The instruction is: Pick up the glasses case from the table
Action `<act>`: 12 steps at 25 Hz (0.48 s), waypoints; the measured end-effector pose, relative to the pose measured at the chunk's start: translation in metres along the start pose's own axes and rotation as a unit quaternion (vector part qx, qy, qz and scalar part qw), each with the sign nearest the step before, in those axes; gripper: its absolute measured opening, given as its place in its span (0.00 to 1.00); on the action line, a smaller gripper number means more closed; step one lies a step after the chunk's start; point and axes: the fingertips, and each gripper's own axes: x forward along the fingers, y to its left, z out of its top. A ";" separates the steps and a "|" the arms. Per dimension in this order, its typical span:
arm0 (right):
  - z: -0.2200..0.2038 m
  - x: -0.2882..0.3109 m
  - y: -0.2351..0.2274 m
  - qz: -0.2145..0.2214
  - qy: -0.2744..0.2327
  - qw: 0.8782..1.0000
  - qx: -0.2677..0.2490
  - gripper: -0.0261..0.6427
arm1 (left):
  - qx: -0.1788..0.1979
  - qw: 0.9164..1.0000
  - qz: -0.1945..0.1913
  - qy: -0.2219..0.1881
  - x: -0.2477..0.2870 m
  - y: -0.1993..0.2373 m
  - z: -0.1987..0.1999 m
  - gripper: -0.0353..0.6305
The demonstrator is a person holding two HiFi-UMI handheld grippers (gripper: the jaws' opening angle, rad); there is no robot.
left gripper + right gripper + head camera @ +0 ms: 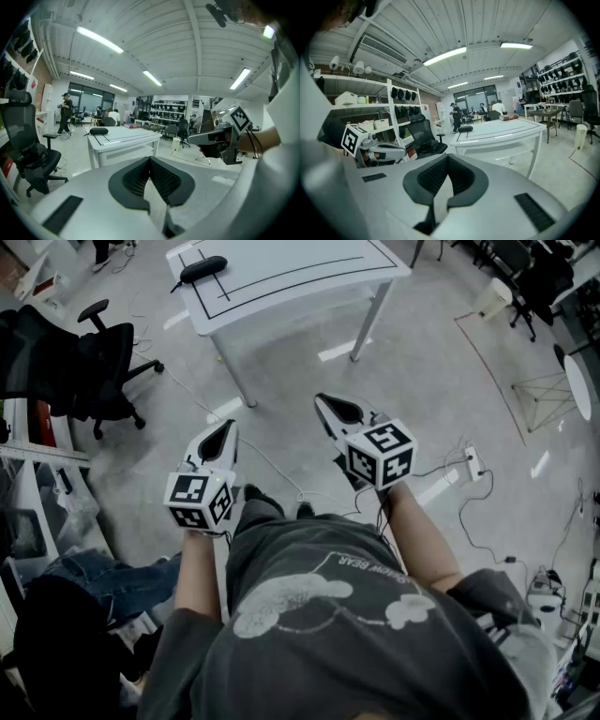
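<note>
Head view is showing the approach step, with nothing yet being grasped. The dark, oval, hard-shelled glasses case [202,268] is lying near the far left corner of the white rectangular table [309,273]. That is at about 11 o'clock from the person and well apart from both tools. The left gripper [225,430] and the right gripper [330,407] are being held out over the grey concrete floor [422,371], pointed toward 12 o'clock and slightly downward. In each gripper view the jaws are being shown pressed together, pad against pad, with nothing between them. The case is being seen far ahead on the tabletop. By judgement, the table is not yet within reach. The gap is needing to be closed first. One pair of jaws is then to be spread wider than the case and lowered astride its narrow width.
</note>
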 end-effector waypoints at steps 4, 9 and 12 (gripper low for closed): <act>-0.002 -0.002 -0.001 0.002 0.002 1.000 0.001 0.03 | -0.010 1.000 0.005 -0.002 0.000 0.002 -0.001 0.06; -0.007 -0.007 -0.011 0.001 0.006 1.000 0.002 0.03 | -0.017 1.000 0.011 0.000 0.001 0.001 -0.007 0.06; -0.013 -0.006 -0.019 -0.002 0.012 1.000 0.008 0.03 | -0.023 1.000 0.015 0.005 0.004 0.004 -0.011 0.06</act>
